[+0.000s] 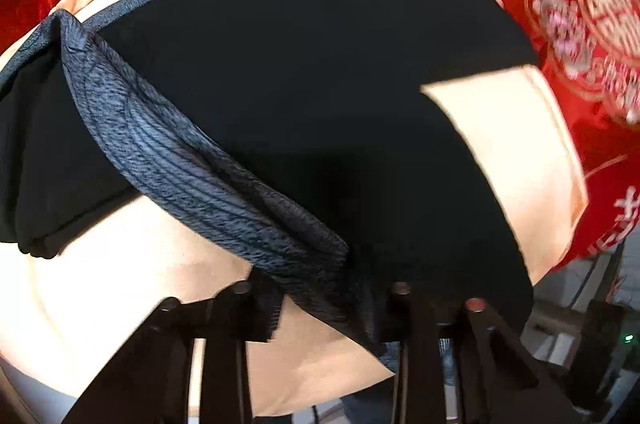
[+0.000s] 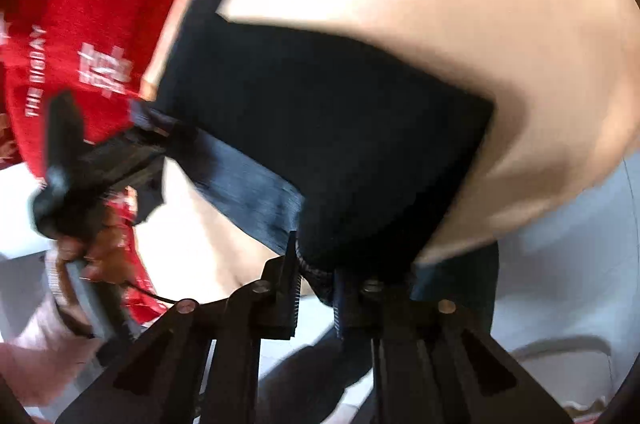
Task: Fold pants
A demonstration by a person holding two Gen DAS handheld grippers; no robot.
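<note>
Now both grippers pinch the pants at the ribbed waistband.

Left gripper (image 1: 326, 298) and right gripper (image 2: 316, 280) each clamp the grey-blue, crinkled elastic band (image 1: 192, 160) between their black fingers. Smooth black pants (image 1: 320, 72) spread over a pale peach cloth (image 1: 120, 284) on the desk, with a glossy red printed cloth (image 1: 580, 24) behind them.

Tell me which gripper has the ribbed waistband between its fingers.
The left gripper: the ribbed waistband of the pants runs into its fingers. The right gripper pinches a smooth dark fold.
</note>
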